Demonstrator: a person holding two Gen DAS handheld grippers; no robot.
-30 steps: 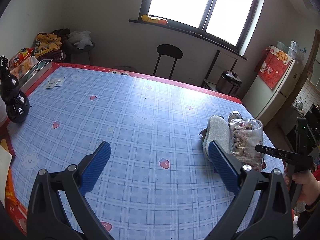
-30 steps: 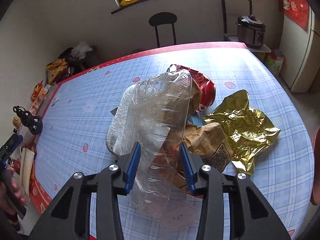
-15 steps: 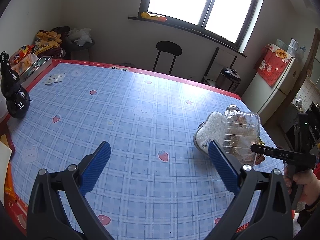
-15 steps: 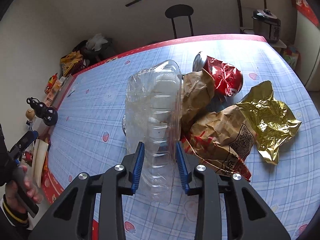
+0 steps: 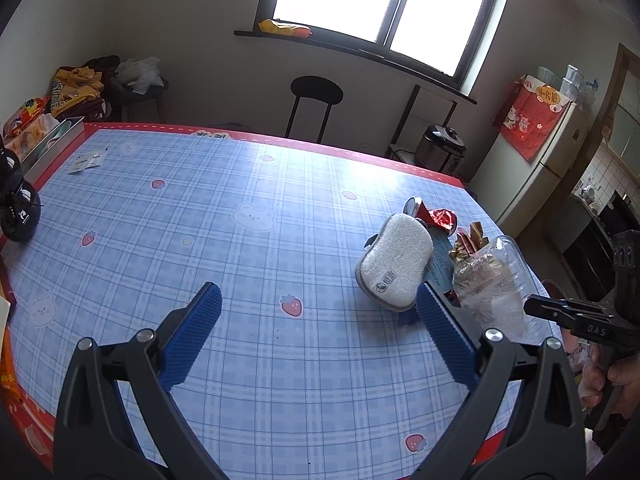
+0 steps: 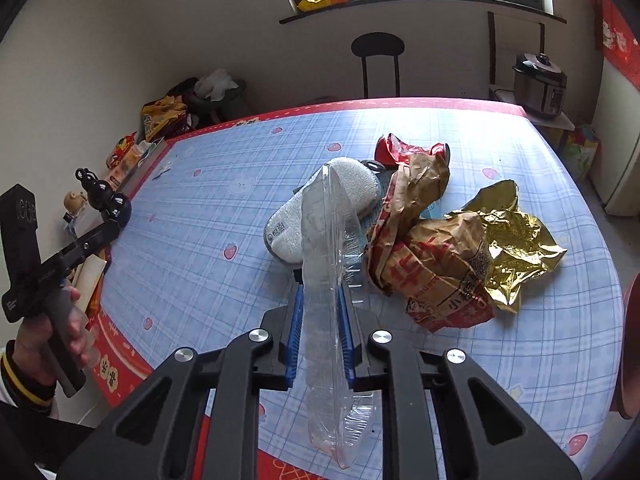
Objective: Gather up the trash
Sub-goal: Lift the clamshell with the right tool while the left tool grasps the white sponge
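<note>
Clear plastic container [image 6: 326,264], now squashed flat, sits lifted off the table [image 6: 208,256] in the right gripper [image 6: 320,336], whose jaws just closed; left gripper [image 5: 316,336] gapes empty; 1 piece secured.

Bright window [image 5: 384,4], black stool [image 5: 316,92], white fridge [image 5: 532,172]

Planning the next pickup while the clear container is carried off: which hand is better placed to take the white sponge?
Left. The left gripper is open, empty, and faces the sponge just ahead. The right gripper has just closed on the flattened clear container, so it is occupied.
</note>
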